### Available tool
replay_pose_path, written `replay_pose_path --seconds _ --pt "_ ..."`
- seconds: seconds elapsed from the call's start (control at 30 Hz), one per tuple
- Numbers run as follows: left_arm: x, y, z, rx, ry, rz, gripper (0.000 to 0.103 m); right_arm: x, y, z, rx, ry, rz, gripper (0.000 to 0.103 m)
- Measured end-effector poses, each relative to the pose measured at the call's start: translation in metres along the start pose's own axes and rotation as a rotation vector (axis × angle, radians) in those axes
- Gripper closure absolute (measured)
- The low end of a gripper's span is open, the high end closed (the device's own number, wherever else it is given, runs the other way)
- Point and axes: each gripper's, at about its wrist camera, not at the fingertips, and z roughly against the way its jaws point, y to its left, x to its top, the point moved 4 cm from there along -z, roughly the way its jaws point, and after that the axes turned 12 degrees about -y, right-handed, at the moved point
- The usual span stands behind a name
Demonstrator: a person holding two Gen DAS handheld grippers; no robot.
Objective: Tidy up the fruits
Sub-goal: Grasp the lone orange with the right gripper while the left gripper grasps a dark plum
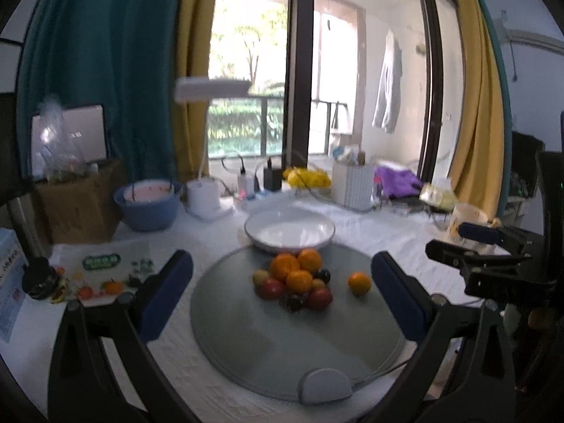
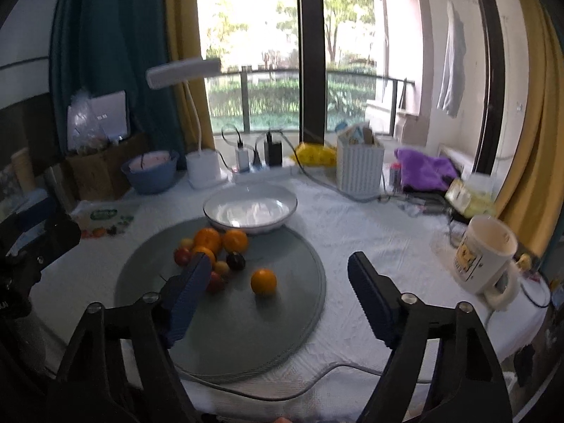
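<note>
Both grippers hung above the near edge of the table with nothing in them. The left gripper (image 1: 282, 282) had its jaws spread wide, framing the pile of fruit (image 1: 294, 283) on the round grey mat (image 1: 246, 345). The right gripper (image 2: 278, 292) was just as wide open, and the lone orange (image 2: 263, 281) showed between its fingers, farther out on the mat.

The pile held several oranges, a few red fruits and some small dark ones, all touching. The lone orange sat just to the right of the pile. The empty white bowl (image 1: 268, 243) stood beyond the fruit, its near rim over the far edge of the mat, and seemed the likely place for the fruit to go.

The main risk looked to be rolling. A round orange nudged by one finger before the jaws closed could roll across the smooth mat. Reaching into the tight pile could also knock its neighbours loose, since they leaned on each other. The small dark fruits looked soft and might bruise under a hard squeeze.

A grey cable (image 2: 317, 380) crossed the white tablecloth (image 2: 370, 239) near the front edge and could snag a low gripper. A white kettle (image 2: 488, 257) stood to the right, well apart from the mat. A desk lamp (image 2: 201, 169), a blue basin (image 2: 149, 176) and a white ribbed box (image 2: 359, 172) stood along the far side, behind the bowl. The two grippers were close together and could bump if both went for the pile.
</note>
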Motion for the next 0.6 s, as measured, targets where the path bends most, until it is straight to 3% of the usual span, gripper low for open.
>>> replay_pose_path --seconds 0.1,0.17,0.43,0.6 --pt "-0.014 -0.004 -0.021 -0.005 0.023 -0.025 0.001 -0.009 -0.004 -0.017 0.009 0.042 -0.009 0.027" --pt "-0.024 -0.005 -0.032 -0.008 0.08 -0.02 0.002 -0.016 -0.006 -0.027 0.016 0.067 -0.013 0.028" --pt "-0.062 -0.012 -0.068 -0.046 0.303 0.069 0.02 -0.036 -0.008 -0.065 0.059 0.169 -0.028 0.036" --pt "-0.081 -0.009 -0.094 -0.046 0.397 0.048 0.031 -0.046 -0.006 -0.086 0.097 0.219 -0.028 0.037"
